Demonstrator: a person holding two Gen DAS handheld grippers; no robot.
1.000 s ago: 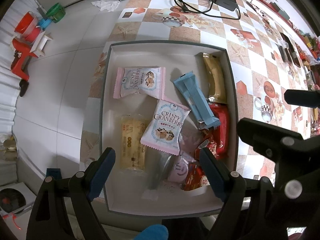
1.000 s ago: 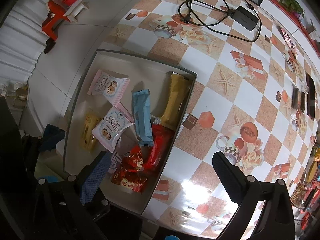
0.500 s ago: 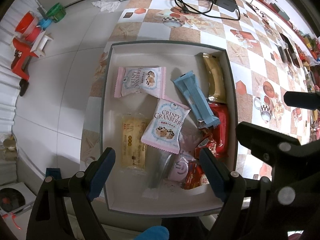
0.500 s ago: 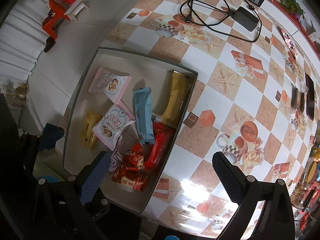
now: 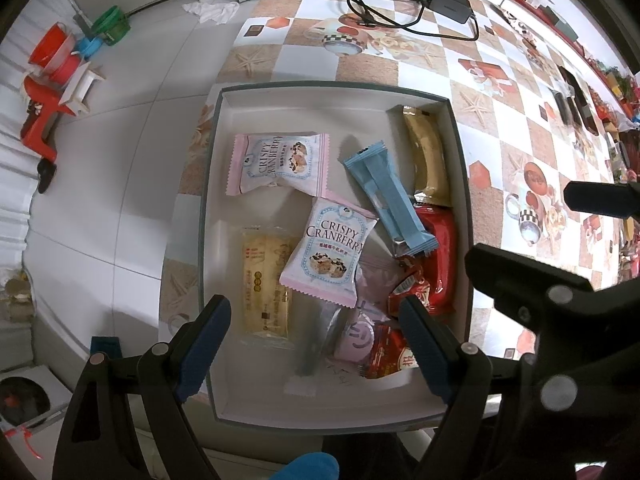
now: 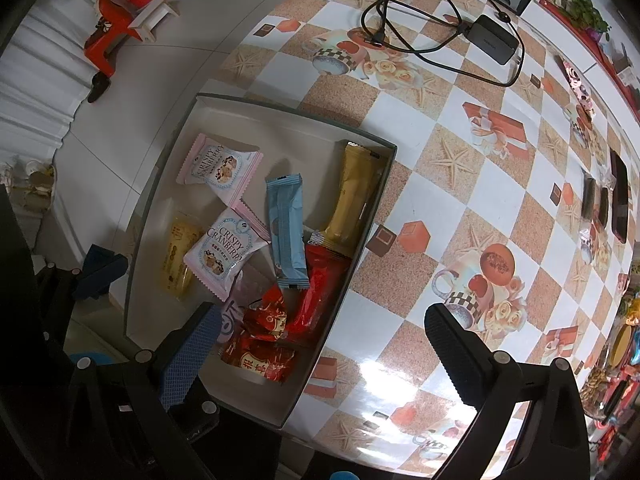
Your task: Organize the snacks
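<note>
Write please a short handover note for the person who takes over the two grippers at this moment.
Left gripper: open, holds nothing, above the near end of the box.
Right gripper: open, holds nothing, over the box's right edge and the checkered tablecloth.
Snacks: all lie in the box. Two Crispy Cranberry packets, a yellow packet, a blue bar, a gold bar, red packets heaped at the near right.
Done: no snack lies loose on the cloth.
Left: they lie mixed and overlapping; sort them by kind.
</note>
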